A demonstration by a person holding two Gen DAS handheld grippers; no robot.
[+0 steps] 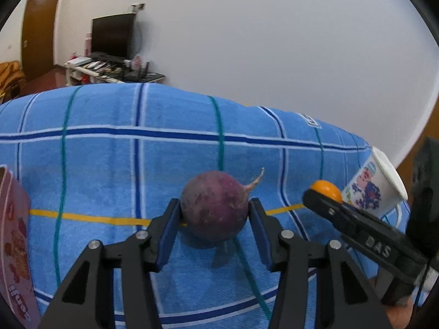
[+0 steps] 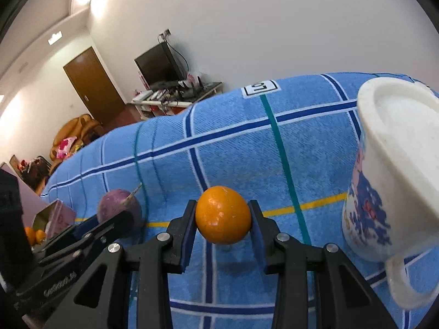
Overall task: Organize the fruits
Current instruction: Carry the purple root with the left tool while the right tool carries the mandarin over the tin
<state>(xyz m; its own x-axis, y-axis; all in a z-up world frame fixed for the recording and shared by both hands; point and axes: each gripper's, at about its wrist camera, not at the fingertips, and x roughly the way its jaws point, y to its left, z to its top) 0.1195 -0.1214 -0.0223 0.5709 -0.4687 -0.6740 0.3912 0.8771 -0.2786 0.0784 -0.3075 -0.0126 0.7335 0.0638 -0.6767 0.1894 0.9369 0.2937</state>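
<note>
Both tools loaded. Left tool (image 1: 215, 213) is clamped on the purple radish (image 1: 215, 205), pads on both flanks; it sits low on the blue checked towel (image 1: 109, 164), can't tell if it's off the cloth. Right tool (image 2: 222, 216) is clamped on the orange (image 2: 222, 215), which looks just clear of the towel, beside the white mug (image 2: 395, 170). Step: grasp done, transfer pending. Pink box (image 2: 55, 216) at my left already holds oranges, so likely the drop target. Next: lift straight, carry left, avoid clipping the left tool.
</note>
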